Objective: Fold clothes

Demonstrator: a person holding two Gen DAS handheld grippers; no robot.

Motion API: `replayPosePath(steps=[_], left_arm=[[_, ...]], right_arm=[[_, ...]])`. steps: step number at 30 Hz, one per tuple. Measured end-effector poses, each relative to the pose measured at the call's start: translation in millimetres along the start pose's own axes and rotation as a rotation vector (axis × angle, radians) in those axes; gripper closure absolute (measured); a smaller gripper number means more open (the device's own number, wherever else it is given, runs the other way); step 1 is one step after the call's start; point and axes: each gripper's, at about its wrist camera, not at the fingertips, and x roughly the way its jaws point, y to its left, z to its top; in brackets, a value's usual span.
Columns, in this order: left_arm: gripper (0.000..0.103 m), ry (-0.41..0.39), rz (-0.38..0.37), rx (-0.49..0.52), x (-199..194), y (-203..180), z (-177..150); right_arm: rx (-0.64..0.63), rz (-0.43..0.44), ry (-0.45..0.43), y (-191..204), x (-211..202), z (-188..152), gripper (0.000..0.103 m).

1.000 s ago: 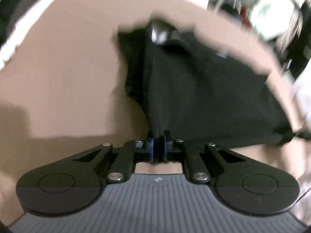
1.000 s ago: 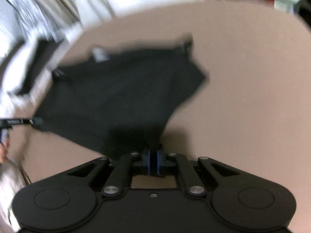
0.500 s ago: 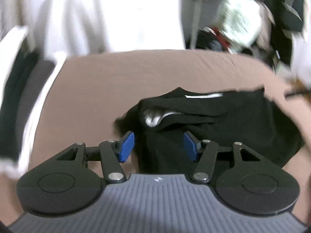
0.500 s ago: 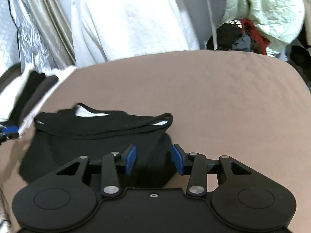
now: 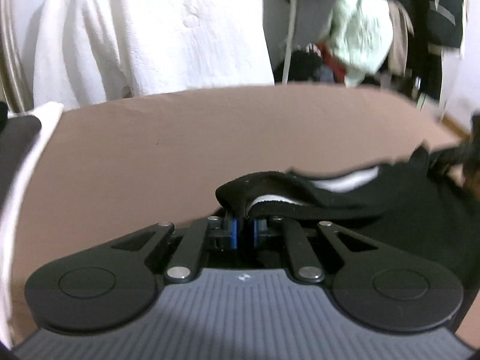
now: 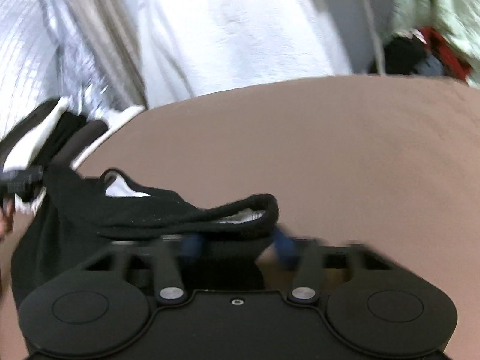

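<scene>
The black garment lies on a brown-covered bed, its white inner lining showing at the opening. In the left wrist view it spreads from the centre out toward 3 o'clock. The left hand-held gripper has its blue-padded fingers drawn almost together, pinching the rolled black hem at the garment's left corner.

In the right wrist view the garment stretches from the centre toward 9 o'clock, where the other hand-held gripper's tip is seen at the frame edge, at the far corner. The right hand-held gripper has its blue pads standing apart, blurred, with the thick black hem draped across and just above them. Whether the pads touch the cloth cannot be told through the blur.

Beyond the bed, toward 12 o'clock, hangs white fabric. A pile of pale green, red and dark clothes sits toward 1 o'clock in the left wrist view.
</scene>
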Motion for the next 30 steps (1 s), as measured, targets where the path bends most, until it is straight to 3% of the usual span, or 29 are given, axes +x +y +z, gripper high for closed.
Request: replayPosePath(steps=[5, 7, 11, 12, 15, 17, 19, 21, 25, 28, 30], left_arm=[[0.093, 0.032, -0.077, -0.339, 24.5, 42.9, 7.0], [0.090, 0.089, -0.023, -0.442, 39.7, 57.4, 1.1], [0.086, 0.099, 0.147, -0.393, 45.7, 56.6, -5.1], [0.079, 0.085, 0.158, -0.385, 40.9, 54.6, -5.7], [0.062, 0.042, 0.124, -0.387, 18.0, 45.0, -11.1], [0.057, 0.026, 0.087, -0.386, 2.5, 35.3, -16.2], [0.052, 0.034, 0.080, -0.372, -6.1, 22.8, -21.1], [0.044, 0.064, 0.067, -0.374, -12.3, 10.8, -28.3], [0.042, 0.174, 0.051, -0.401, -7.6, -10.6, -44.9], [0.042, 0.274, 0.178, -0.338, -0.9, -28.7, -60.5], [0.042, 0.317, 0.257, -0.295, 0.3, -40.3, -68.6]], right_arm=[[0.167, 0.013, -0.060, -16.2, -14.2, 17.6, 0.091], [0.338, -0.004, -0.031, -35.4, -13.1, 19.1, 0.091], [0.597, -0.033, 0.028, -59.0, -4.2, 9.4, 0.088], [0.597, -0.050, 0.021, -57.0, -5.9, 8.8, 0.088], [0.588, -0.115, -0.027, -43.9, -21.4, 9.5, 0.075], [0.575, -0.175, -0.062, -30.6, -37.5, 10.7, 0.059], [0.530, -0.270, -0.056, -9.2, -54.9, 12.2, 0.057], [0.506, -0.333, -0.046, 14.6, -73.9, 6.9, 0.056], [0.527, -0.411, -0.085, 66.0, -124.4, -22.6, 0.053], [0.550, -0.461, -0.178, 104.2, -151.7, -53.4, 0.042], [0.571, -0.466, -0.206, 121.8, -161.1, -73.5, 0.041]])
